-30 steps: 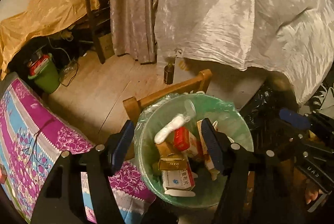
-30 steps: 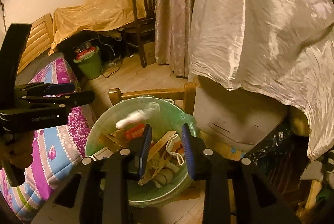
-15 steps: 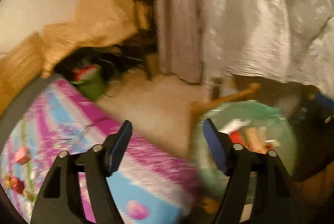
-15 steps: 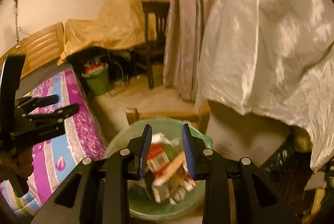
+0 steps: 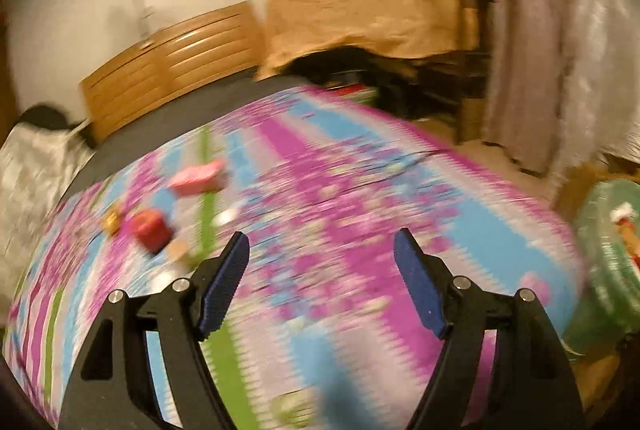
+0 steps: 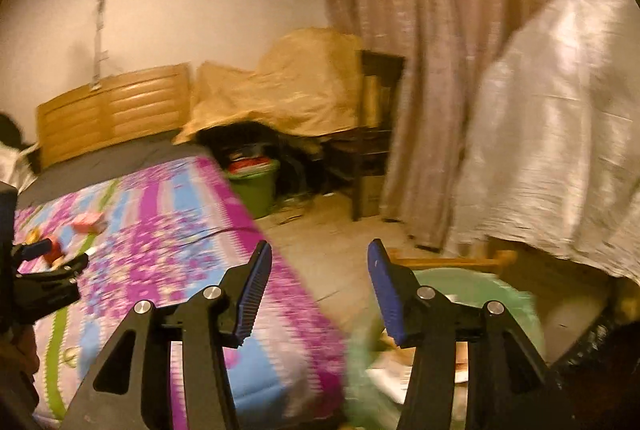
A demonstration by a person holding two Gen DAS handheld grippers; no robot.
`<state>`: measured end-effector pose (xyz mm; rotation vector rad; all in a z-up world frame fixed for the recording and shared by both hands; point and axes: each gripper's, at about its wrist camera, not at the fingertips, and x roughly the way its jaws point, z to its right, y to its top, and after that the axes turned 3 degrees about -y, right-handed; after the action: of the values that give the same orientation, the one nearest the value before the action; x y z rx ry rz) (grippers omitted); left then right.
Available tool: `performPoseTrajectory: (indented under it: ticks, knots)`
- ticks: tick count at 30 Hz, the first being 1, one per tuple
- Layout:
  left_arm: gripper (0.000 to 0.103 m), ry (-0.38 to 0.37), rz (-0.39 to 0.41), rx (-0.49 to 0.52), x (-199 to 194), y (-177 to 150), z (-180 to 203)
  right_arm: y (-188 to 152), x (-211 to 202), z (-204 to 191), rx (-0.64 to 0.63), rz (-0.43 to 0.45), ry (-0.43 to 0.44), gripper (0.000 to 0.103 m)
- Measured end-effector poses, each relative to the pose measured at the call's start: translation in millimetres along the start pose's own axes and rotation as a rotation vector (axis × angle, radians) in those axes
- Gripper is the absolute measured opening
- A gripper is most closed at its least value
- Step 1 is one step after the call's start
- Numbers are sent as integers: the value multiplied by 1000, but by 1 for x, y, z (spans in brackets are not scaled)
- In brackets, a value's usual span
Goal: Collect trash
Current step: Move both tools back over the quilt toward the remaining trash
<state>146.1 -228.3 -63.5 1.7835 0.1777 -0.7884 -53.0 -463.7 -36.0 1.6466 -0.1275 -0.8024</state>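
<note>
With our left gripper (image 5: 322, 282) wide and empty and our right gripper (image 6: 318, 294) just opened, empty, beside the bin (image 6: 480, 294), the blurred red box (image 5: 150, 232) at ten o'clock risks being knocked aside.

Bedspread (image 5: 320, 189): purple, blue and white floral; blurred
Headboard (image 6: 116, 109): slatted wood, against pale wall
Yellow cloth (image 6: 296, 85): draped over furniture beside headboard
Dark chair (image 6: 376, 133): by curtain (image 6: 424, 49)
White sheet (image 6: 560, 129): covers bulky shape at right
</note>
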Motion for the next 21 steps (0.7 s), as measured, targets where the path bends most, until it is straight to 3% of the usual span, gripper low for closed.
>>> performPoseTrajectory:
  ticks: [2,5,10,16,21]
  knots:
    - [71,55,-24,-67,-1,-15,-43,1,12,-30,-18,-27,72,53]
    - [71,118,-70,-185,-3,-38,-101,2,44,-93,-72,-106,258,55]
    - [71,138,-141,-356,10,-74,-176,2,95,-218,-253,-226,583,56]
    - [71,106,-153,-401,35,-90,-198,4,139,-366,-484,-395,929,56]
    - [71,41,-171,-460,56,-93,-203,-4,171,-444,-589,-455,985,55]
